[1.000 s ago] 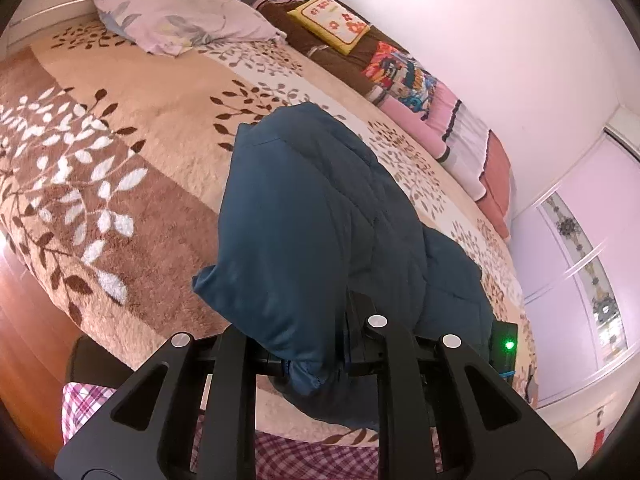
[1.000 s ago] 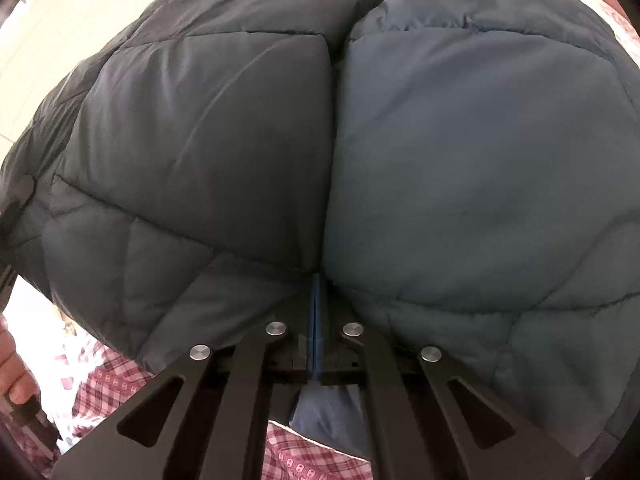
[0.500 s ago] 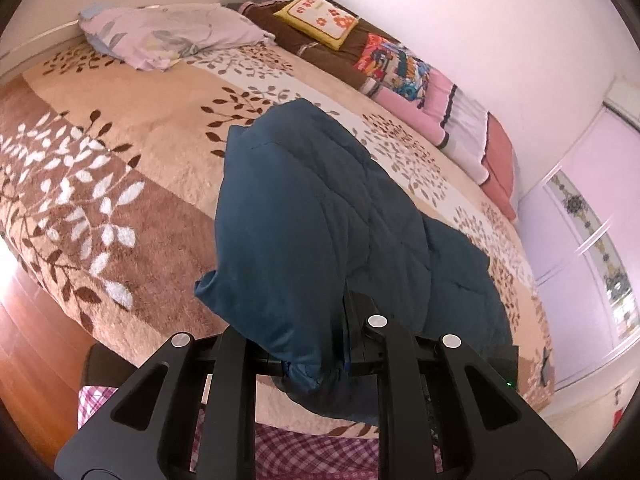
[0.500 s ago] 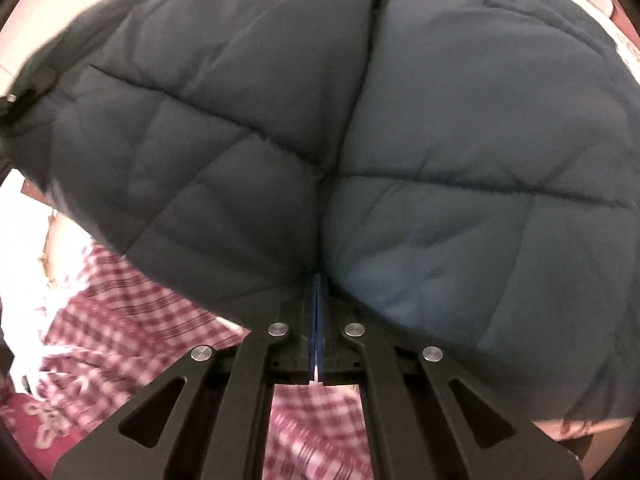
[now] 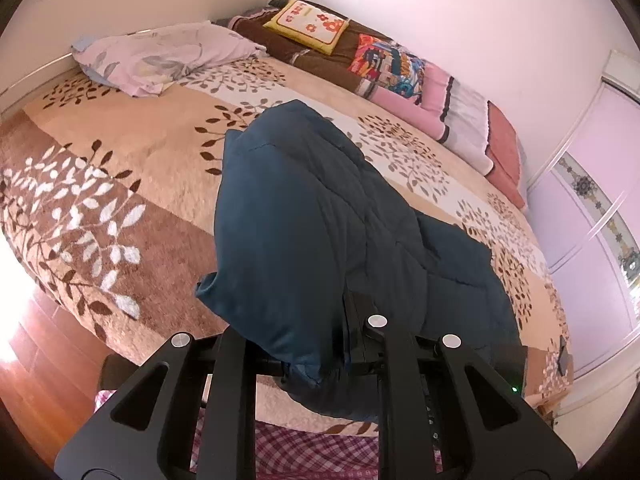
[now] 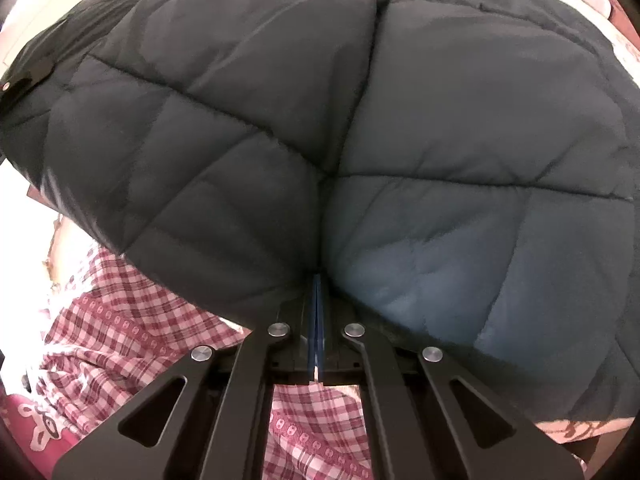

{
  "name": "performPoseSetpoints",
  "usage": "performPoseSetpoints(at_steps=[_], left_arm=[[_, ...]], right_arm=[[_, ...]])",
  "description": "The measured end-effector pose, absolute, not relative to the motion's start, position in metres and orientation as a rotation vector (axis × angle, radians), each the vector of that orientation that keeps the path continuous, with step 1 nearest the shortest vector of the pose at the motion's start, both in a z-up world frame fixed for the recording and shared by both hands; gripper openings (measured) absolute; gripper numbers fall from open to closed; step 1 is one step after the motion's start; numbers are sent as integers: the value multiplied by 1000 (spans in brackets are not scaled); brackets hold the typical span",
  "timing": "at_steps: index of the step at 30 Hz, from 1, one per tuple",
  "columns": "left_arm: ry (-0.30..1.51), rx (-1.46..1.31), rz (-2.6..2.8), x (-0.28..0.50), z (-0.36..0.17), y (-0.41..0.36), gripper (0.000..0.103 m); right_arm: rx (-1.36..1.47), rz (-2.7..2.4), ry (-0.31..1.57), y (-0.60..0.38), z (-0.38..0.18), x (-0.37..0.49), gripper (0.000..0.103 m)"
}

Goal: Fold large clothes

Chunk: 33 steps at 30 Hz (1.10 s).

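Both tools pinch the same blue quilted jacket (image 5: 304,216): the left tool (image 5: 316,344) grips a thick bunched fold, the right tool (image 6: 318,292) has its fingers pressed together on a seam. Padding hides both sets of fingertips. In the right wrist view the jacket (image 6: 360,120) fills nearly everything. It hangs lifted at the near edge of the bed (image 5: 120,184), its long axis running away toward the pillows (image 5: 160,56).

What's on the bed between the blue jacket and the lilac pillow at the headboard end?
Nothing: in the left wrist view only bare leaf-print blanket lies between the blue jacket and the lilac pillow.
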<state>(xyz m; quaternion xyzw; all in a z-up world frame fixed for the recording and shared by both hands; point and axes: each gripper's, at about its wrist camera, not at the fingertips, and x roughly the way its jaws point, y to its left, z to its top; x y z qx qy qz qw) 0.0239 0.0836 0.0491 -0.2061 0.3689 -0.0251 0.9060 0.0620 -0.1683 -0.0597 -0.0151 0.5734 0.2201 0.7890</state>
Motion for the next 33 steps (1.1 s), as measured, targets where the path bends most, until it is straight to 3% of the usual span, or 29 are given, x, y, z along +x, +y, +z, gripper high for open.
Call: performPoseSetpoints(at_steps=[7,15,26,33], left_arm=[[757,-393,-43,22,59,72,16],[721,-322,-72,19,82,46,16],[667,-234,-133,14,108,6,16],[641,-159,-224,14,130,-34,16]], right_arm=[[-55,453,1115,-177,-30,36,0],[-41,224,968,-253,2,28,0],[237,77,969,-372,3,30,2],[268,108,1057,-371,-37,45,2]])
